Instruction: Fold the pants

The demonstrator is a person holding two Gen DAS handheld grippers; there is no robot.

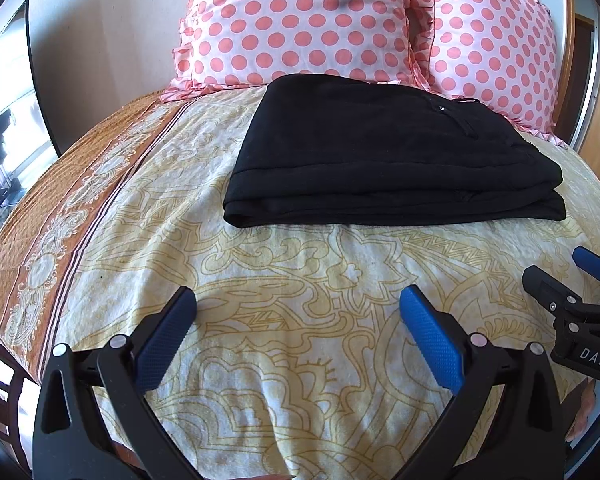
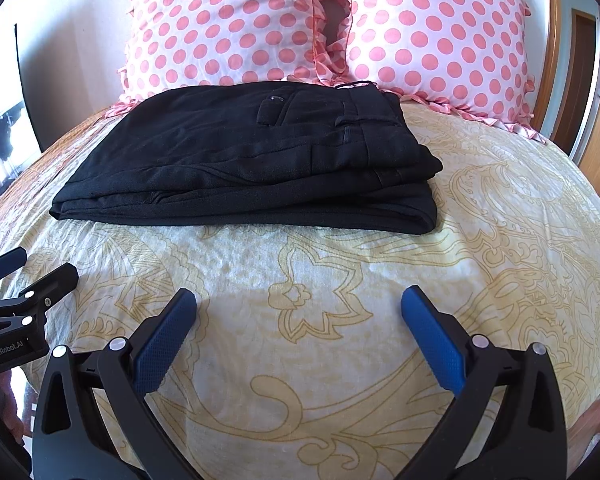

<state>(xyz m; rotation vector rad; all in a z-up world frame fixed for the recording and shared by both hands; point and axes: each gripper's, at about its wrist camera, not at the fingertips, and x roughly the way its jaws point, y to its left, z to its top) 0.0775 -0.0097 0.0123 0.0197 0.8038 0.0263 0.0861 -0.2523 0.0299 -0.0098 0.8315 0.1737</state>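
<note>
Black pants [image 2: 251,156] lie folded ahead of both jaws, their far edge touching the pillows [image 2: 324,20]. Bare bedspread [image 2: 300,264] lies between. The left gripper [image 1: 297,312] and right gripper [image 2: 298,312] gape wide, holding nothing. Print reads "GenRobot.AI", perhaps "DAS".

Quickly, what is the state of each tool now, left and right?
Left tool: open, holding nothing, above the bedsheet.
Right tool: open, holding nothing, short of the folded pants.
</note>
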